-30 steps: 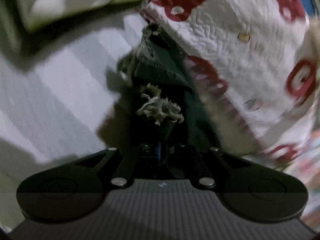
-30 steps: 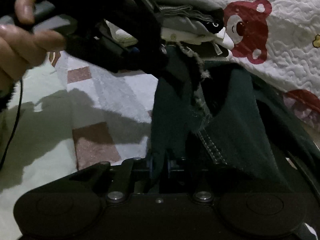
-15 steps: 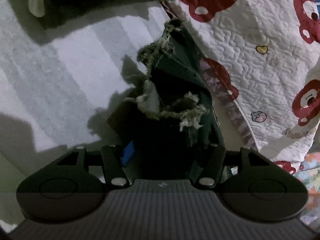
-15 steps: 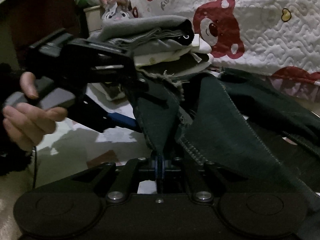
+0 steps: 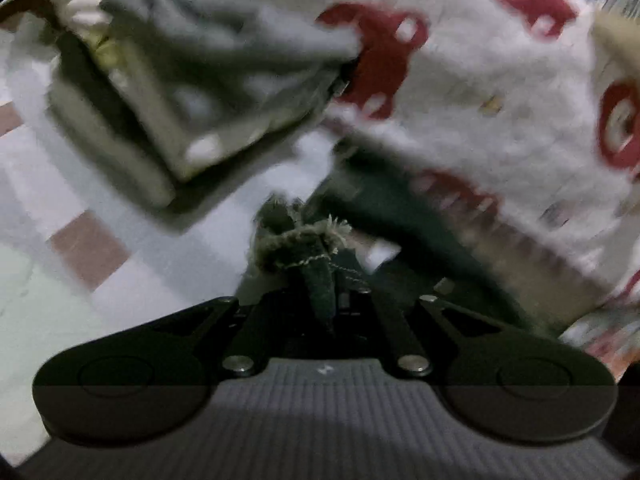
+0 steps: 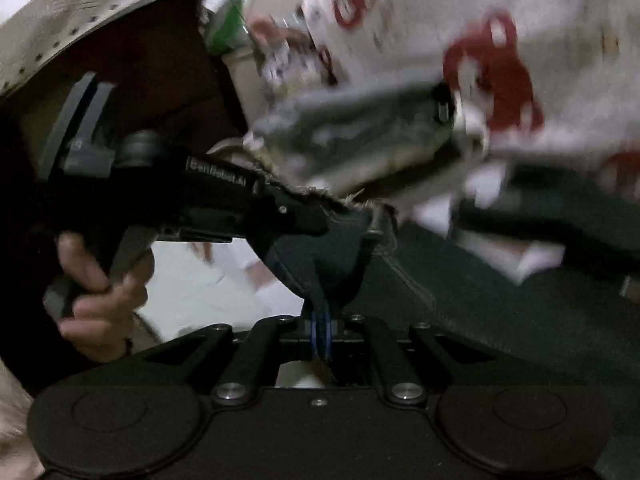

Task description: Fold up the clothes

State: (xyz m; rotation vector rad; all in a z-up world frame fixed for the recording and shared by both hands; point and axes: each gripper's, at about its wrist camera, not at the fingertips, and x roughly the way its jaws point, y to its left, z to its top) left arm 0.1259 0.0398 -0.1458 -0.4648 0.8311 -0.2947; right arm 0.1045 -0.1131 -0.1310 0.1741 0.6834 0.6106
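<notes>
A dark green garment [image 5: 400, 216] with a frayed pale hem [image 5: 296, 240] hangs between both grippers. My left gripper [image 5: 324, 300] has its jaws closing on that hem, which is pinched between them. In the right wrist view the same left gripper [image 6: 320, 220] comes in from the left, held by a hand [image 6: 100, 300], gripping the frayed edge. My right gripper [image 6: 320, 320] holds a fold of the green garment [image 6: 460, 300] between its blue pads [image 6: 316, 332]; its jaws are opening slightly, still pressing on the cloth. Both views are motion-blurred.
A stack of folded grey and pale clothes [image 5: 192, 92] lies just beyond the garment, also in the right view as the folded stack [image 6: 360, 132]. A white quilt with red bears [image 5: 500, 100] rises on the right. A checked sheet [image 5: 80, 240] lies below on the left.
The left gripper stood wide around the green garment half a second ago and is now shut on its frayed hem. Both grippers have risen and rolled, lifting the cloth.
</notes>
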